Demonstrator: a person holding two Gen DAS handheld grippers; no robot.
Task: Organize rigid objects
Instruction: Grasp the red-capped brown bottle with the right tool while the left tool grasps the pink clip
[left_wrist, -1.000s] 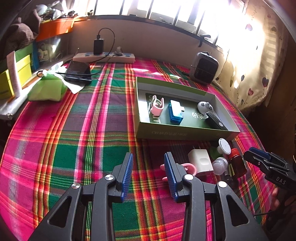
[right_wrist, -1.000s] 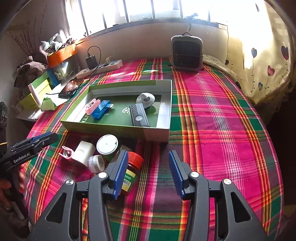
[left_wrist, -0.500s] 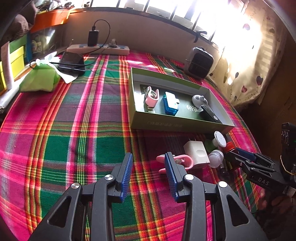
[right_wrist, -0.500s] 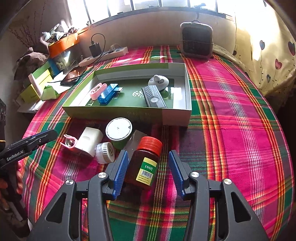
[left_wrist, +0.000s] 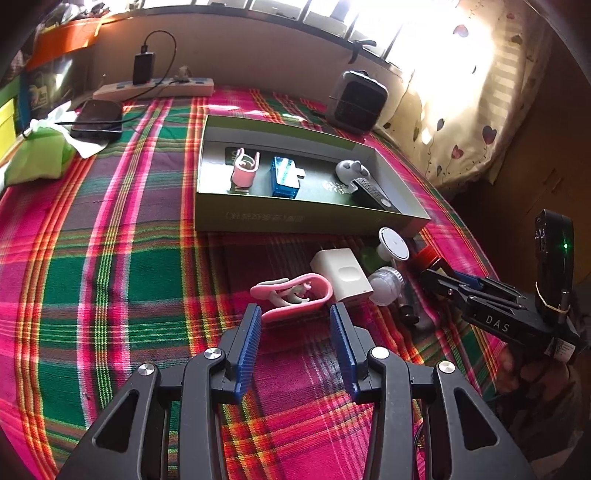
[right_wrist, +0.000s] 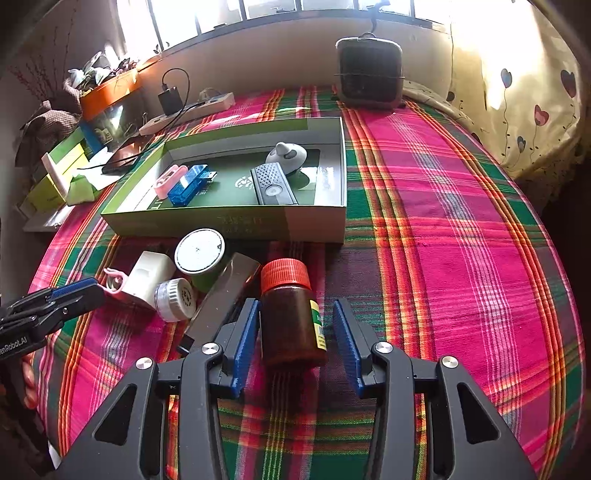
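My right gripper (right_wrist: 295, 341) has its jaws open around the brown bottle (right_wrist: 291, 325), which stands on the bench before the green box (right_wrist: 314, 225). I'd squeeze its body squarely below the red cap. My left gripper (left_wrist: 295, 343) gapes empty behind the pink clip (left_wrist: 291, 295).

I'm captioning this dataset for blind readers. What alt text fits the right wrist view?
The open right tool straddles a brown bottle with a red cap standing on a plaid cloth, not yet gripping it. Behind lie small containers and a green tray holding gadgets; the left tool enters at left.
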